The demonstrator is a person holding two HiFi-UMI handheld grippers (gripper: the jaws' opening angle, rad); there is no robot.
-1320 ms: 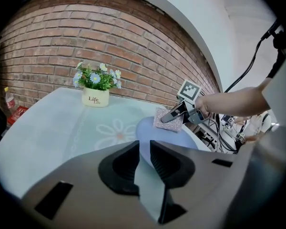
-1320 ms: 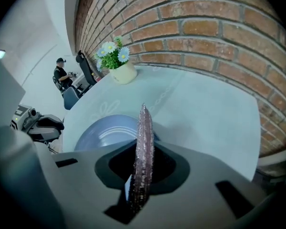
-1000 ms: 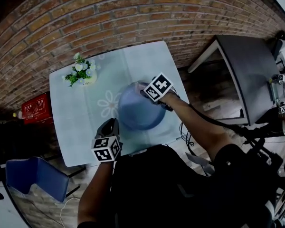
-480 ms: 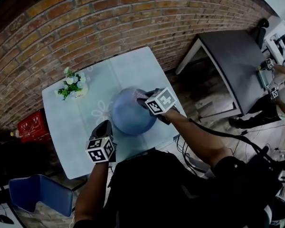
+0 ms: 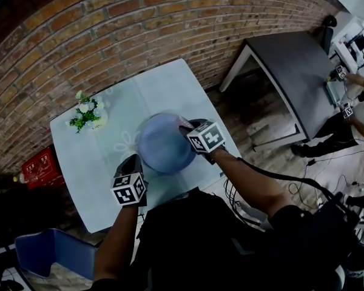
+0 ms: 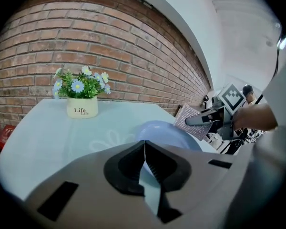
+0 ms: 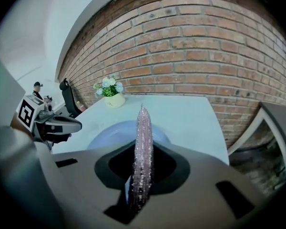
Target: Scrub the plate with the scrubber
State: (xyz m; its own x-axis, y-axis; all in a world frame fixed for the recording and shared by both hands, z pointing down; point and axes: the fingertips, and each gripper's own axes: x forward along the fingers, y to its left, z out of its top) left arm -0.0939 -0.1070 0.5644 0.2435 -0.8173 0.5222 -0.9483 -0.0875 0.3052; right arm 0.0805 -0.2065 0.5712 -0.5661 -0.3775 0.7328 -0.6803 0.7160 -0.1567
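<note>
Since the right hand-held gripper [image 7: 142, 149] is clamped on the scrubber [image 7: 142, 123] edge-on at the plate's right rim, I'd roll it flat before stroking the plate [image 5: 164, 144], which sits toward the table's [image 5: 91, 156] near-right corner. Left hand-held gripper [image 6: 144, 144] is closed by the near rim; a pinch on it is unconfirmed. Keep strokes short: right table edge is near, and the flower pot [image 6: 82, 111] at the far-left corner is well clear.
</note>
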